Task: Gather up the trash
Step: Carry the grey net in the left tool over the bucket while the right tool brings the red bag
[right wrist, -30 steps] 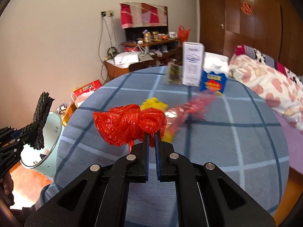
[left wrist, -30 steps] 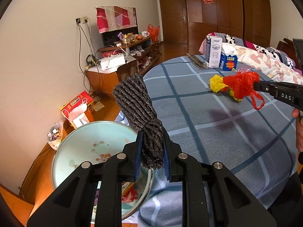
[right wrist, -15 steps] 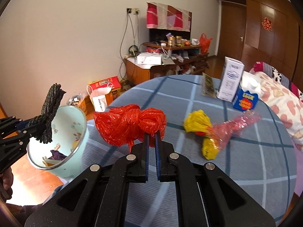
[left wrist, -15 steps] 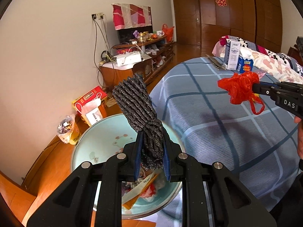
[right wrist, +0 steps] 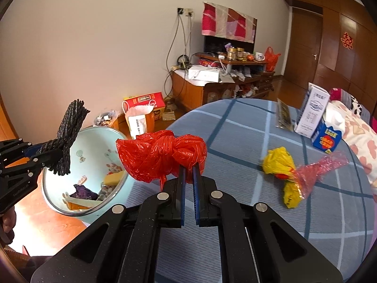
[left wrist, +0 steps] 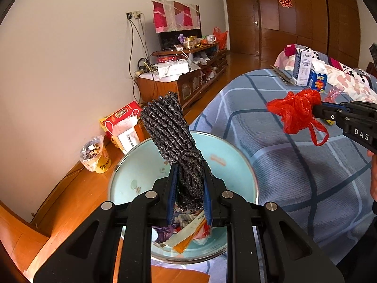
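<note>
A: What did each gripper hold?

B: The left gripper [left wrist: 188, 188] clamped a bundle of dark cord [left wrist: 175, 146]; the right gripper [right wrist: 188, 176] pinched a knotted red bag [right wrist: 160, 155].

A: What had changed?

B: Both had swung from the bed [right wrist: 259, 212] toward the basin [left wrist: 235, 165]; the cord hung above it, ready to drop.

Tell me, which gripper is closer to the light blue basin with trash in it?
Left. The left gripper holds the dark rope bundle right above the basin. The right gripper, gripping the red plastic bag, is off to the side over the bed.
</note>
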